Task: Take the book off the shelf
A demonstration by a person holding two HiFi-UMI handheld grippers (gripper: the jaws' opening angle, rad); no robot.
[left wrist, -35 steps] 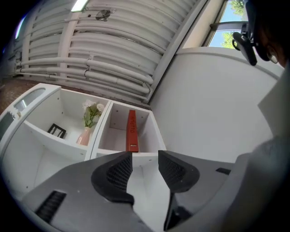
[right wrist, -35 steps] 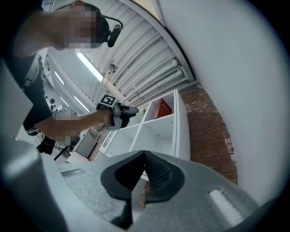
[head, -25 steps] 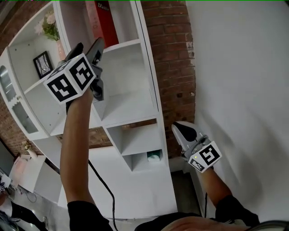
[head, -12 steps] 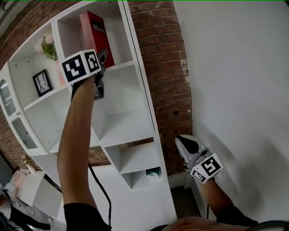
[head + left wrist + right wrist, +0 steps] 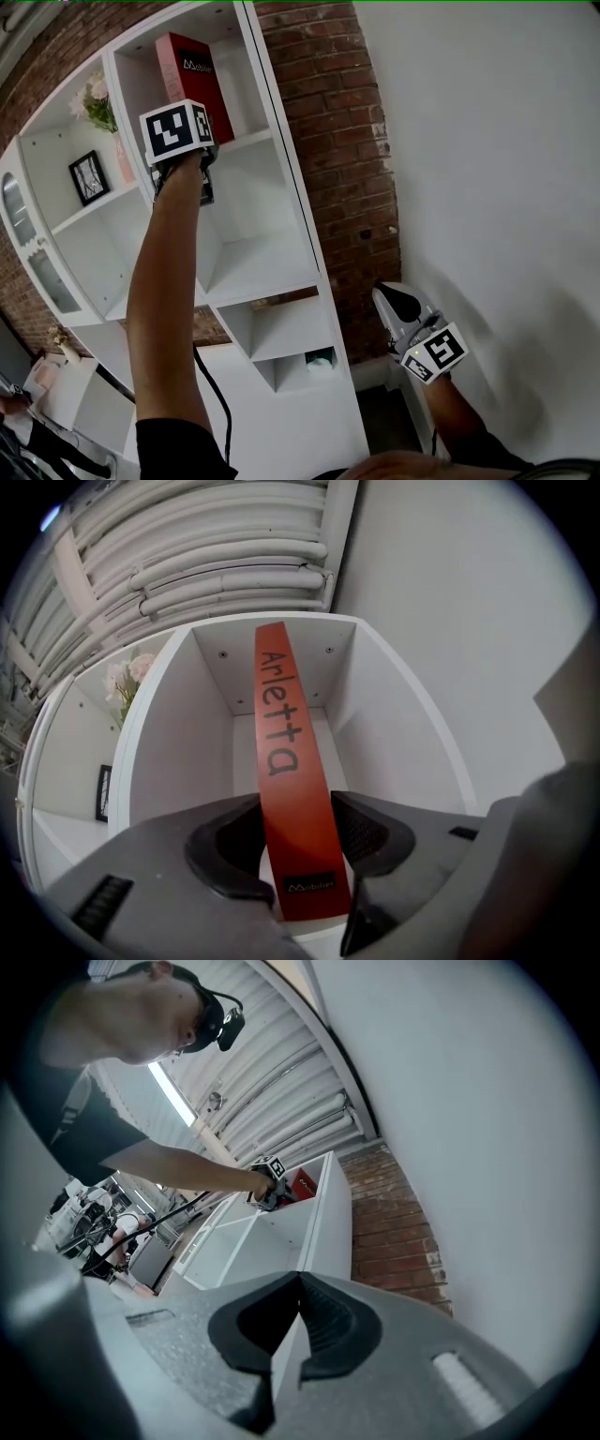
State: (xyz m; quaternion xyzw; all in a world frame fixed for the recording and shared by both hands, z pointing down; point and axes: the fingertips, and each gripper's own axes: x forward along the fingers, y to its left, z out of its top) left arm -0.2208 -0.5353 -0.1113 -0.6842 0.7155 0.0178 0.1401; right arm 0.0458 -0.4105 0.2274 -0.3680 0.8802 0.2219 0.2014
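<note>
A tall red book (image 5: 192, 80) stands upright in the top right compartment of the white shelf unit (image 5: 272, 187). In the left gripper view its spine (image 5: 281, 733), lettered in black, runs between my jaws. My left gripper (image 5: 295, 841) is raised at arm's length to that compartment (image 5: 204, 148). Its jaws are closing, and both pads (image 5: 234, 841) lie against the sides of the spine near its lower end. My right gripper (image 5: 392, 300) hangs low by the white wall, shut with nothing in it (image 5: 298, 1288).
The shelf unit stands against a brick wall (image 5: 347, 141), with a white wall (image 5: 487, 187) to the right. A vase of flowers (image 5: 98, 108) and a framed picture (image 5: 87, 176) sit in compartments left of the book. A cable (image 5: 220, 412) trails from my left arm.
My left gripper has gone up from the shelf below to the top compartment, and its jaws have come in around the red book's spine. The right gripper has hardly moved.
</note>
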